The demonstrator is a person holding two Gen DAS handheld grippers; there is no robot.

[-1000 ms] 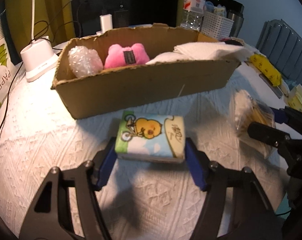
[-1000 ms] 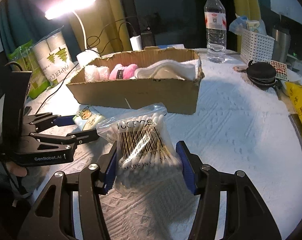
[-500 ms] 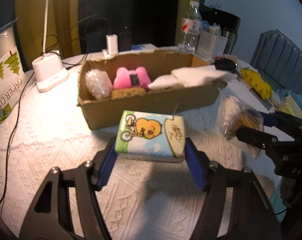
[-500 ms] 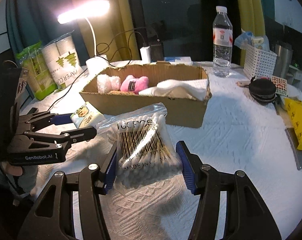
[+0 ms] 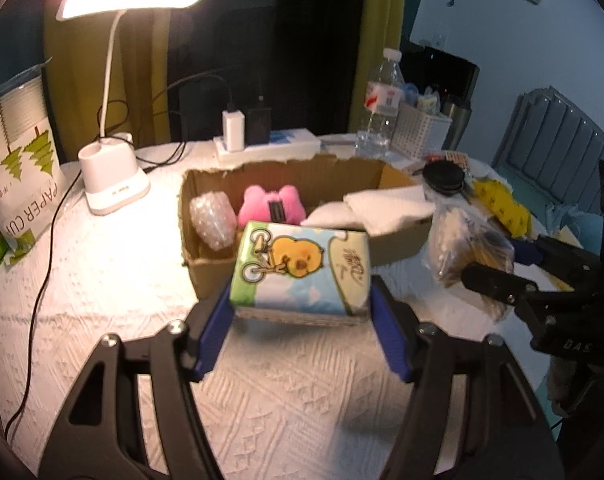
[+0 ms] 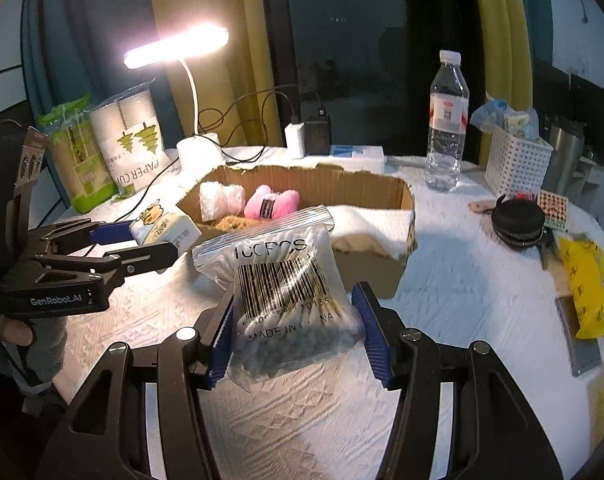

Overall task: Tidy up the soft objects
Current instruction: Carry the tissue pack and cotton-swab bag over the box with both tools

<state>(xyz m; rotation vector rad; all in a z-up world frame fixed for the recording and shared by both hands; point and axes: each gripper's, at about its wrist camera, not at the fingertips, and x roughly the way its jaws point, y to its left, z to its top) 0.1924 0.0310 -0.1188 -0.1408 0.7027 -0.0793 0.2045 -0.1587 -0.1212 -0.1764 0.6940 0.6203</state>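
A soft rectangular tissue pack (image 5: 302,270), its glossy wrapper printed with a yellow chick on a bicycle, is pinched at both short ends by the left gripper (image 5: 302,320), whose ribbed blue jaws press its sides, holding it clear of the table (image 5: 101,300) in front of the cardboard box (image 5: 398,236). The right gripper (image 6: 295,330) has its jaws closed on a crinkly clear zip bag of cotton swabs (image 6: 285,296), barcode facing up, also lifted before the box. Inside the torn-edged box lie a bubble-wrap roll (image 5: 213,218), a fluffy pink plush (image 5: 271,208) and a folded white cloth (image 5: 386,210). The table wears an embossed white covering; a lit desk lamp (image 5: 113,188) stands toward its far left edge.
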